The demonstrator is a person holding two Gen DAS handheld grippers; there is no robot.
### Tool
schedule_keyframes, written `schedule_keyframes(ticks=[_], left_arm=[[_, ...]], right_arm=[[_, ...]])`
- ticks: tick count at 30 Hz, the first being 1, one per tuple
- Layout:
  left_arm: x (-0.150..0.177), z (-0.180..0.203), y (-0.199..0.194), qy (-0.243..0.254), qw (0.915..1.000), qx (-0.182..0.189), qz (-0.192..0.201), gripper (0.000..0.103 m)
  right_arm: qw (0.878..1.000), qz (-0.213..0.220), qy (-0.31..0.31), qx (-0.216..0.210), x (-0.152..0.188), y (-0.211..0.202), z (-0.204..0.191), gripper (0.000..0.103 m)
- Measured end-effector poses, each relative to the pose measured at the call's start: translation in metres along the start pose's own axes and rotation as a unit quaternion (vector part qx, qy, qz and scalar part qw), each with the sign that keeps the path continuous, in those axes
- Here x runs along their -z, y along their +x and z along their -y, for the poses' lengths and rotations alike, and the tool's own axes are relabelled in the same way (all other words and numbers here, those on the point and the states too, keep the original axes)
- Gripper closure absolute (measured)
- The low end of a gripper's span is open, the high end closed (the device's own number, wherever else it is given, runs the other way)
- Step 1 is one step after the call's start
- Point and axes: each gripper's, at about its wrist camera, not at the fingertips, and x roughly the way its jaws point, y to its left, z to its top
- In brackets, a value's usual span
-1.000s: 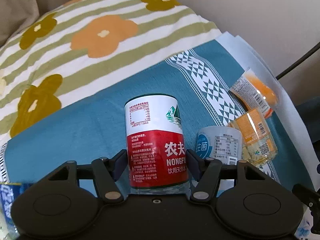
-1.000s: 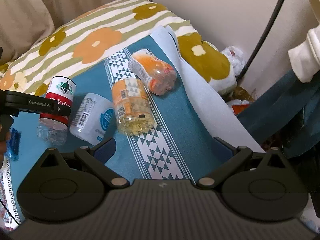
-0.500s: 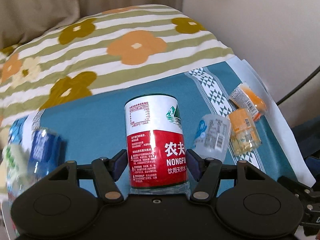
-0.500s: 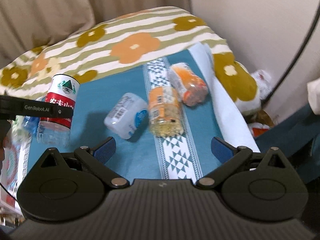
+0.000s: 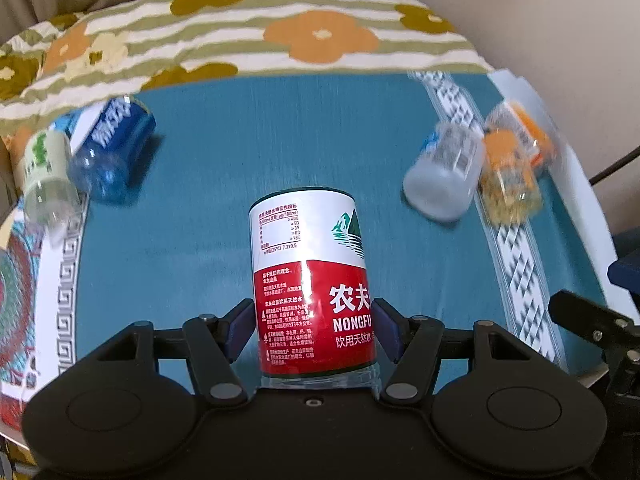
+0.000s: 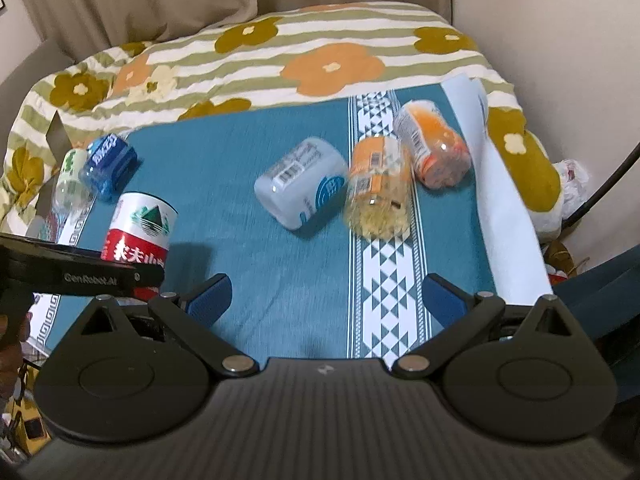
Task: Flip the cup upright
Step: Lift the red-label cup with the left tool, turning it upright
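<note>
My left gripper (image 5: 312, 330) is shut on a red-and-white Nongfu cup (image 5: 310, 292), a cut bottle with a clear base. It holds the cup above the teal cloth (image 5: 280, 152). The cup shows in the right wrist view (image 6: 138, 232) at the left, tilted, behind the left gripper's black body (image 6: 80, 272). My right gripper (image 6: 326, 294) is open and empty above the cloth's near edge.
On the cloth lie a white cup (image 6: 302, 186), a yellow-orange cup (image 6: 378, 190) and an orange cup (image 6: 434, 148) at the right, and a blue cup (image 6: 108, 166) and a green-white cup (image 6: 70, 184) at the left. A flowered striped blanket (image 6: 280, 56) lies behind.
My left gripper has carried the red-and-white cup leftward and back from the white and orange cups. The blue and green-white cups have come into view. The right gripper has pulled back.
</note>
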Motion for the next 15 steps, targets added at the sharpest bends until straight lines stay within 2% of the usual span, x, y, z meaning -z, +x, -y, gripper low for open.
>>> schedule_keyframes(ticks=[5,11,12,14,15], left_arm=[[0.01,0.004,0.017,0.012,0.9998,-0.011,-0.012,0.035],[0.014,0.01,0.022,0.028,0.9994,-0.018,-0.009,0.034],[0.015,0.011,0.023,0.029,0.9994,-0.019,-0.009,0.033],[0.015,0.012,0.023,0.031,0.9993,-0.019,-0.009,0.02],[0.015,0.013,0.023,0.03,0.9993,-0.019,-0.007,0.011]], right_arm=[[1.0,-0.01,-0.005,-0.003,0.01,0.006,0.002,0.0],[1.0,-0.016,-0.002,-0.001,0.018,0.007,0.008,0.0],[1.0,-0.015,-0.001,-0.001,0.019,0.006,0.009,0.0],[1.0,-0.014,0.001,0.0,0.019,0.005,0.01,0.0],[1.0,-0.013,0.002,0.0,0.02,0.004,0.011,0.0]])
